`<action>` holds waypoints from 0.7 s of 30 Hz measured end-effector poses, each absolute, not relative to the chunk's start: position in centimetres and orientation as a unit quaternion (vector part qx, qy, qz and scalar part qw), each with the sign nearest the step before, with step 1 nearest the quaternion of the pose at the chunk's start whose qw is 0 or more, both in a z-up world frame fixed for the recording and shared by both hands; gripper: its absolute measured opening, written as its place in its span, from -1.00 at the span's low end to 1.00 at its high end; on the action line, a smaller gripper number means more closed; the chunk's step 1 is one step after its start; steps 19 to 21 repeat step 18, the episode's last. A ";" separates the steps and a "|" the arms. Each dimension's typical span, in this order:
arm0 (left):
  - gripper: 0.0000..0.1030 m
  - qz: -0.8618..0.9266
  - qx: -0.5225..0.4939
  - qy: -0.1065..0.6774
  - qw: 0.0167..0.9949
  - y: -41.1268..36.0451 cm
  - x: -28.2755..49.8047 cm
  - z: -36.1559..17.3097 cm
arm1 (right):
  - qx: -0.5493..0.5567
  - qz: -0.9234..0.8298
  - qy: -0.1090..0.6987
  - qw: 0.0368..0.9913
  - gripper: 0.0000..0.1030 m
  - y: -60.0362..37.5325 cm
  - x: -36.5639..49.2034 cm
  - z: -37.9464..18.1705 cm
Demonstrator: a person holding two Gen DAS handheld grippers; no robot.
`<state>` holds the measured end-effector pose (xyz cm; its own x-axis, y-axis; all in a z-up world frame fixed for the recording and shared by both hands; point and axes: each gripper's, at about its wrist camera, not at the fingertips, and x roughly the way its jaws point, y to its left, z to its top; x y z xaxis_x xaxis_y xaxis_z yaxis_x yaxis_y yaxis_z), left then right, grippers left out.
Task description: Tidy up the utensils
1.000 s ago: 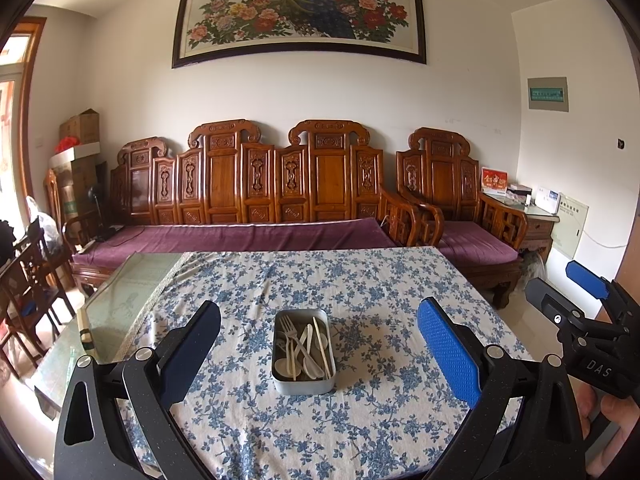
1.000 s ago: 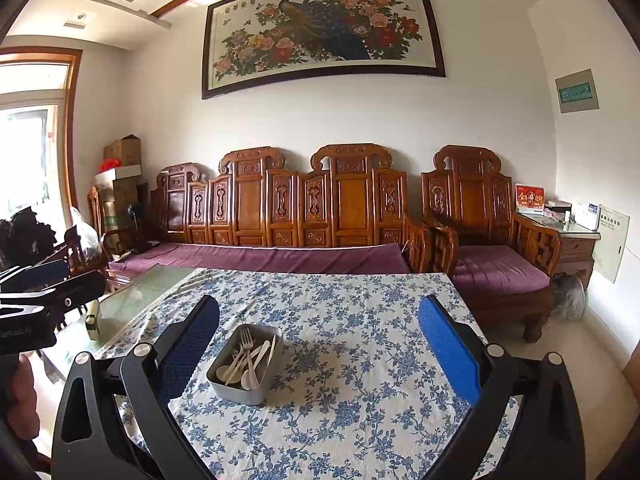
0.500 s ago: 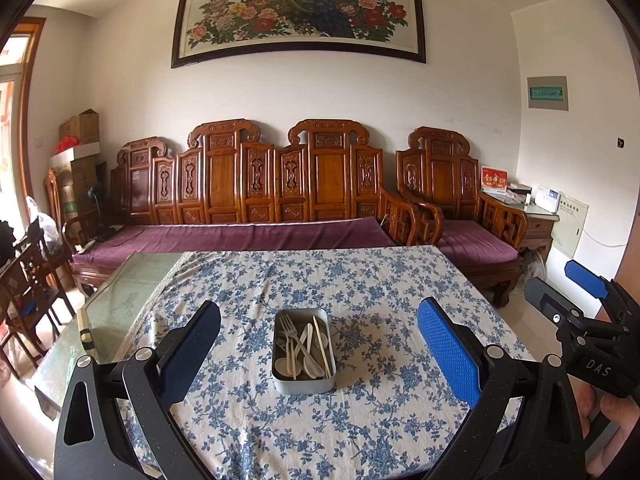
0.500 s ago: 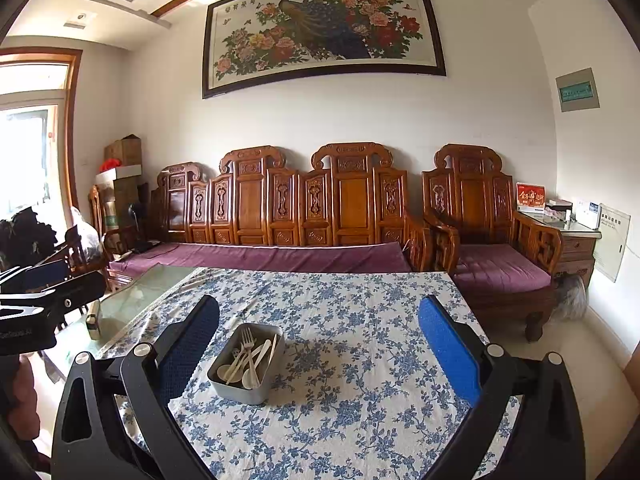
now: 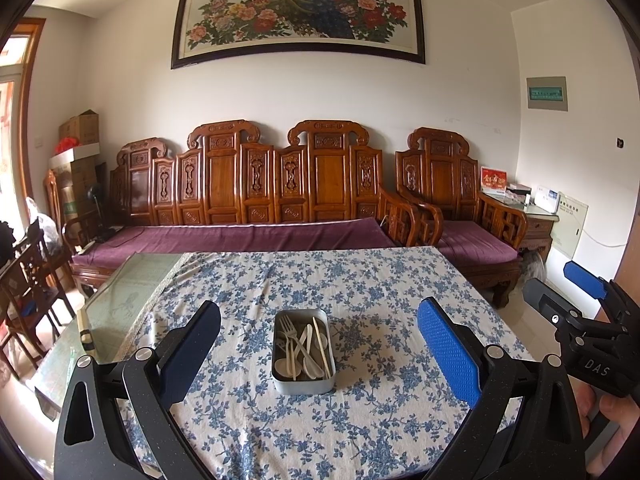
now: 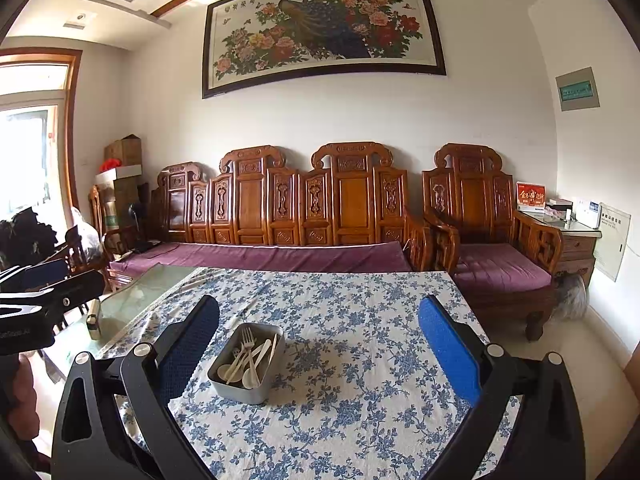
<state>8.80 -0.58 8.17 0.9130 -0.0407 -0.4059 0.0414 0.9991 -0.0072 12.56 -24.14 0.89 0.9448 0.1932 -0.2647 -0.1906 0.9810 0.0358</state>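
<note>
A grey metal tin (image 5: 303,384) (image 6: 240,390) stands on the blue-flowered tablecloth (image 5: 360,288) (image 6: 360,320), holding several white plastic utensils: forks, spoons and flat sticks (image 5: 304,348) (image 6: 248,356). My left gripper (image 5: 320,344) hangs open above the near table edge, the tin framed between its fingers, with nothing held. My right gripper (image 6: 320,344) is also open and empty; the tin lies toward its left finger. The right gripper (image 5: 580,320) shows at the right edge of the left wrist view, and the left gripper (image 6: 40,300) at the left edge of the right wrist view.
A carved wooden sofa with purple cushions (image 5: 240,236) runs behind the table, an armchair (image 5: 460,216) to its right. Bare glass tabletop (image 5: 120,300) lies left of the cloth. Wooden chairs (image 5: 28,280) stand at the left. A hand (image 5: 616,416) holds the right gripper.
</note>
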 end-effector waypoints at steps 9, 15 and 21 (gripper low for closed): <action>0.85 -0.021 0.001 0.208 0.978 -0.6 8.8 8.2 | 0.005 0.097 0.135 0.986 0.95 -24.2 12.6 0.9; 0.85 -0.022 0.000 0.207 0.978 -0.6 8.8 8.1 | 0.005 0.097 0.135 0.986 0.95 -24.2 12.6 1.0; 0.85 -0.022 0.000 0.208 0.978 -0.8 8.7 8.3 | 0.005 0.097 0.135 0.986 0.95 -24.2 12.6 0.9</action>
